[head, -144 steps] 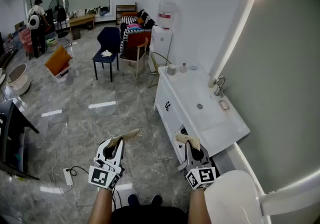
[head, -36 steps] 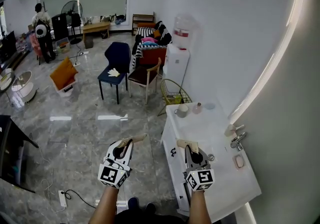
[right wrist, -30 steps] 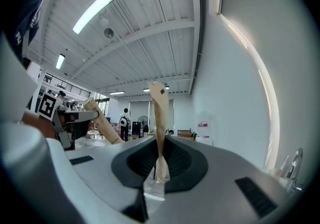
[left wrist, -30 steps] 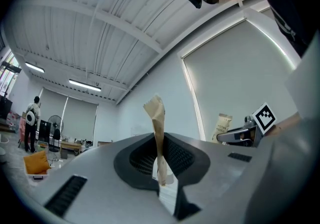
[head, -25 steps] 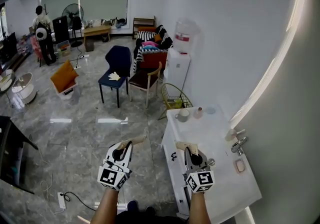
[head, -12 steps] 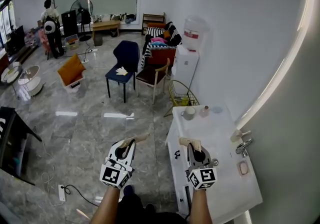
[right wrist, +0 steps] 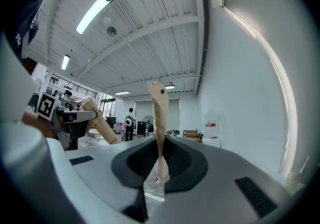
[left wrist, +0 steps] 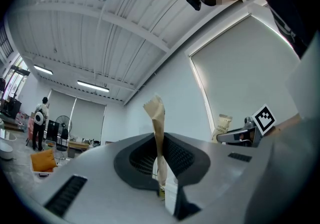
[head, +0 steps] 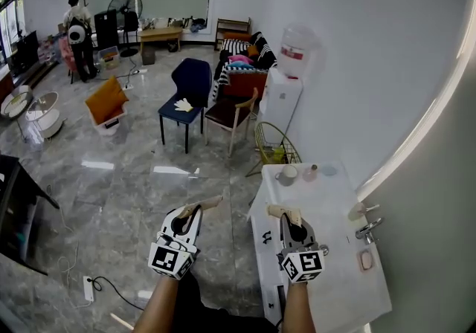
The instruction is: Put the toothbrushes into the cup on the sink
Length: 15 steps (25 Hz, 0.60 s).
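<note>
Closing in on the cup [head: 286,174] with both toothbrushes in hand

Both grippers sit further along the sink [head: 338,264] than a few seconds ago: the white counter now runs beside and ahead of the right gripper [head: 285,218], and the cup at its far end looks much nearer. The grips themselves have not changed. The left gripper [head: 195,207] is clamped on a paper-wrapped toothbrush [left wrist: 157,128] that stands up between its jaws, and the right gripper is pinched on a second wrapped toothbrush [right wrist: 159,123] the same way.

Neither brush is in the cup yet. The cup stands at the counter's far edge, just beside a small bottle [head: 310,173] and well apart from the tap [head: 368,231]. The right gripper is over the counter's near part, while the left hangs over the floor to the side.

My reading — the walk-up is nearly done, and the next step is probably to carry the right brush over the cup and tip it in. The left brush has further to travel.
</note>
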### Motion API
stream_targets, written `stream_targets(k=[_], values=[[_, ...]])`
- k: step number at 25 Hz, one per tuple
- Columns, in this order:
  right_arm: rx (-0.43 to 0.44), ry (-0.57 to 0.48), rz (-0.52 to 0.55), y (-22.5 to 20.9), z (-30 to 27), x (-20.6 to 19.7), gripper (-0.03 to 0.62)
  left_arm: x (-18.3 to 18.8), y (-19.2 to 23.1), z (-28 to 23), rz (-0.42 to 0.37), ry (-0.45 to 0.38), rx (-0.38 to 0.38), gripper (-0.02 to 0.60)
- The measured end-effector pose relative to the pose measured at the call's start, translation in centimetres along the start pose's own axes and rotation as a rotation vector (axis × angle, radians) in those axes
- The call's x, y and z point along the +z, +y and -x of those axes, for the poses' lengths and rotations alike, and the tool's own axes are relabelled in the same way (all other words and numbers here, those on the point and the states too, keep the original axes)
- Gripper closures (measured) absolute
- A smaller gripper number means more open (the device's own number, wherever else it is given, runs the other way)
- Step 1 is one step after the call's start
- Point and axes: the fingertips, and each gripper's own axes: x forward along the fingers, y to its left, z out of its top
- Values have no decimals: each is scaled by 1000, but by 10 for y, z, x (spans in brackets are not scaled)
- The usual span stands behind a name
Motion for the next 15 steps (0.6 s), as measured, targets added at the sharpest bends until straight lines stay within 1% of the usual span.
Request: stream_targets(k=[6,15], values=[[-5,-1,19,1,-61,-4,545,-9,52,-34,-9,-10,-12,535],[-24,3,27,14,-171,-10,545,-32,153,-92,-4,-5,-37,534]])
